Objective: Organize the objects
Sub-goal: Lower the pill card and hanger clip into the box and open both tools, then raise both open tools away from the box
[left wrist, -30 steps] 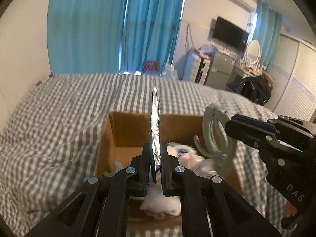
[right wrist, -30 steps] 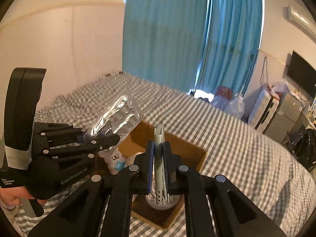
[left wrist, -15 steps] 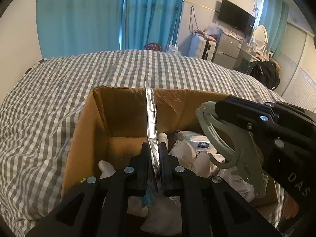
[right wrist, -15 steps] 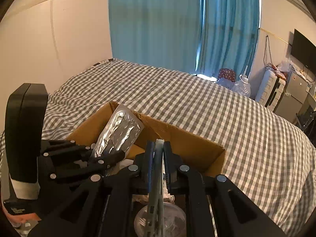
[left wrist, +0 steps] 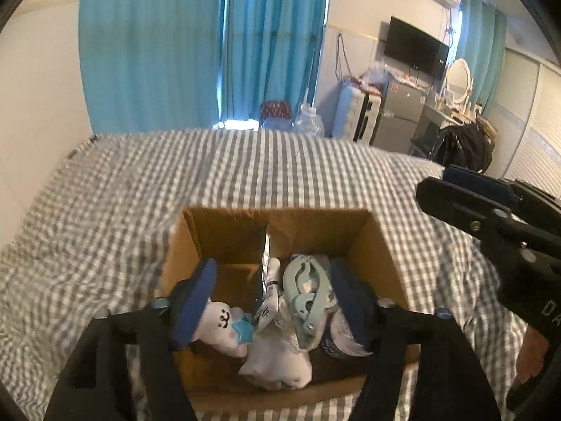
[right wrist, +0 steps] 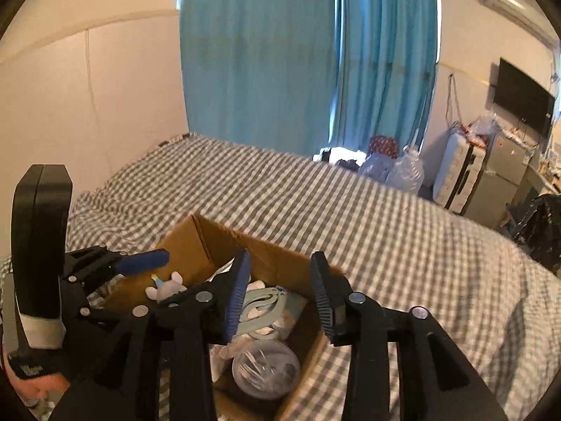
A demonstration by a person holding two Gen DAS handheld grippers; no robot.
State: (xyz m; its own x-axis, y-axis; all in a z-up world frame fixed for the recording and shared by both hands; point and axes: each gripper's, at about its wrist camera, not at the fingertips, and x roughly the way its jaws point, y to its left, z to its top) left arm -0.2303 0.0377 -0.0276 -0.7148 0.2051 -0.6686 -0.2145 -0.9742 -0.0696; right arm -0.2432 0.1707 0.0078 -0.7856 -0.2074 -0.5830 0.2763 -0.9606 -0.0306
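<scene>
Grey-white checked bed (left wrist: 280, 175), blue curtains (right wrist: 298, 52) behind, wall TV (left wrist: 415, 51). Cardboard box (left wrist: 382, 245) near bed's front edge holds foil pack (left wrist: 263, 263), pale clip (left wrist: 306, 294), plush (left wrist: 221, 326). Left hand-held gripper (left wrist: 273, 301) and right hand-held gripper (right wrist: 280, 287) both spread apart, empty, over box.

An open brown cardboard box (left wrist: 368, 242) sits on the grey-checked bed, flaps up. Inside, a silver foil packet (left wrist: 263, 263) stands on edge near the middle. Just right of it, a pale green plastic clip (left wrist: 305, 294) lies tilted on white bundled items. A white plush toy (left wrist: 221, 322) with a blue star lies at the near left, and a clear round lidded container (right wrist: 266, 368) sits at the near right.
</scene>
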